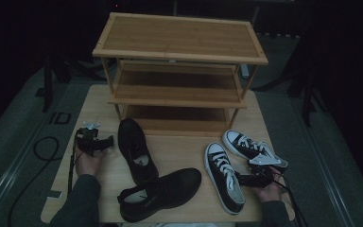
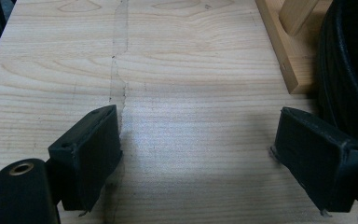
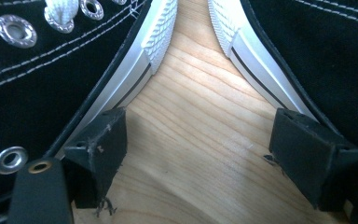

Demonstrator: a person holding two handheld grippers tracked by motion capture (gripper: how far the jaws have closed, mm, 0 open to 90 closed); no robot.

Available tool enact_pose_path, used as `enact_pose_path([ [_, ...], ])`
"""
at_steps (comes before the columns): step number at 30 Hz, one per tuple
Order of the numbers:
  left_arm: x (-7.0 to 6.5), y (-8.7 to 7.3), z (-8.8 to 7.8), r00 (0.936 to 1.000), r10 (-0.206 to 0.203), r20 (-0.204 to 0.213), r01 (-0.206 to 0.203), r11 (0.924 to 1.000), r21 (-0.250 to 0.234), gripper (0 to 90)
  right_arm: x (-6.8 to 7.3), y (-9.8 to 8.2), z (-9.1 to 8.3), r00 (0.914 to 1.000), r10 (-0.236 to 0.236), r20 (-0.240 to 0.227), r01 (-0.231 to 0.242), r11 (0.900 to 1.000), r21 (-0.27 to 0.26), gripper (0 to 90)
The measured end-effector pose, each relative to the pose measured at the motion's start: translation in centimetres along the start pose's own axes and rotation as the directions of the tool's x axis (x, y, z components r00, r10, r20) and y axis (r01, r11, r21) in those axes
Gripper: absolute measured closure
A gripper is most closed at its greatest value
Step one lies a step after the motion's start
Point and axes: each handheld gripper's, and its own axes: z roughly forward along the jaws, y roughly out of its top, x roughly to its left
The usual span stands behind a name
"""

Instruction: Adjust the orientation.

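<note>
Both tongs sat low on the wooden table [image 1: 179, 151], one in each hand. On the left, the left tongs [image 1: 108, 142] had their jaws wide apart, and nothing was between them. In the left gripper view, those tongs [image 2: 196, 154] pointed over bare wood, with a black shoe [image 2: 349, 70] just beside the jaw on the right side of that view. From above, that was the dark leather shoe [image 1: 136, 149] that lay with its toe toward the shoe rack [image 1: 179, 52]. A second dark shoe [image 1: 163, 193] lay across the near part of the table, with its toe pointing to the right.

On the right, the right tongs [image 1: 243, 178] were also wide open and held nothing. In the right gripper view, those tongs [image 3: 198, 149] pointed into the gap between two black and white sneakers. One sneaker [image 3: 51, 70] lay close by the jaw on the left side of that view, and the other sneaker [image 3: 317, 51] lay close by the jaw on the right side. From above, the nearer sneaker [image 1: 224, 177] and the farther sneaker [image 1: 250, 147] lay side by side in front of the rack, toes pointing away from the person. The rack stood at the back of the table with three shelves.
</note>
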Motion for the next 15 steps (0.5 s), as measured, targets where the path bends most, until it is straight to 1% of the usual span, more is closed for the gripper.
enact_pose_path([
  [3,0.03,-0.01,-0.03,1.0,-0.006,-0.004,0.006,1.0,-0.004,15.9,-0.01,0.0,0.0,1.0,-0.001,0.0,0.001,1.0,0.0,18.9],
  [5,0.12,-0.04,-0.15,0.9996,-0.022,-0.018,0.021,0.9997,-0.01,19.9,-0.01,0.0,0.0,1.0,-0.001,0.0,0.001,1.0,0.0,18.9],
  [6,0.12,-0.04,-0.15,0.9996,-0.022,-0.018,0.021,0.9997,-0.01,22.5,0.0,0.0,0.0,1.0,0.0,0.0,0.0,1.0,0.0,18.9],
  [7,0.17,-0.06,-0.19,0.9996,-0.022,-0.019,0.022,0.9997,-0.012,22.5,0.0,0.0,0.0,1.0,0.0,0.0,0.0,1.0,0.0,18.9],
  [9,0.24,-0.09,-0.26,0.9994,-0.028,-0.021,0.028,0.9995,-0.015,25.2,0.0,0.0,0.0,1.0,0.0,0.0,0.0,1.0,0.0,18.9],
  [10,0.24,-0.09,-0.26,0.9994,-0.028,-0.021,0.028,0.9995,-0.015,27.1,-0.01,0.0,0.0,1.0,-0.001,0.0,0.001,1.0,0.0,18.9],
  [11,0.26,-0.01,-0.52,0.9985,-0.043,-0.034,0.043,0.9991,-0.004,31.5,-0.01,0.0,0.0,1.0,-0.001,0.0,0.001,1.0,0.0,18.9],
  [12,0.31,-0.04,-0.66,0.9986,-0.041,-0.034,0.041,0.9991,0.0,35.8,-0.01,0.0,0.0,1.0,-0.001,0.0,0.001,1.0,0.0,18.9],
  [15,0.48,-0.12,-0.99,0.9989,-0.037,-0.029,0.037,0.9993,0.009,42.2,-0.01,0.0,0.0,1.0,-0.001,0.0,0.001,1.0,0.0,18.9],
])
